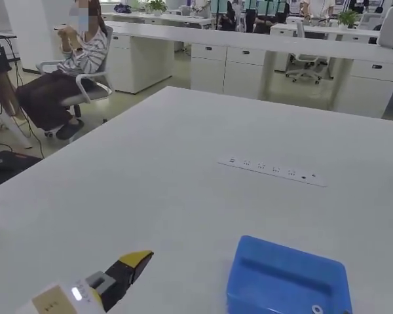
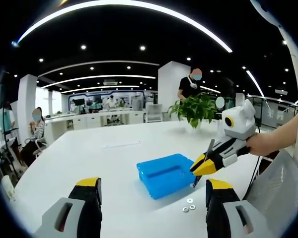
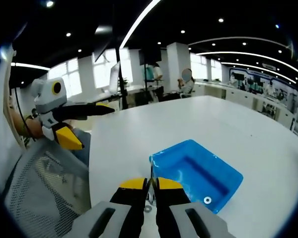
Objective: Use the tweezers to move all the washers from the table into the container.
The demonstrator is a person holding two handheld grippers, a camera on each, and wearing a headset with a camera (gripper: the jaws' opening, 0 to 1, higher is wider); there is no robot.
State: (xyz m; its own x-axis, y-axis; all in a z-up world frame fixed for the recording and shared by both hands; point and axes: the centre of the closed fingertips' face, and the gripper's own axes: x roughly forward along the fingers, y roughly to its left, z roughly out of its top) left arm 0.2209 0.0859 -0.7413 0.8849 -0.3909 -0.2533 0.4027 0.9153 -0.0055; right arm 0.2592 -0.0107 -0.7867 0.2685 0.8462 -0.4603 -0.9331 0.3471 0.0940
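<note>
Tweezers sat clamped between the closed jaws of the right hand-held gripper. Their tips hung just above the bench, beside the near corner of the blue container. The left hand-held gripper stood off to the side with its jaws wide apart, holding nothing. Three washers lay close together on the bench just beside the container, near the tweezer tips, and one washer lay inside it. The likely trouble was that the washers lay flat and thin, so the tips might skid and flick one toward the bench edge, which looked near. A loose hold on the tweezers could also let them twist in the jaws and drop a washer short of the rim.
</note>
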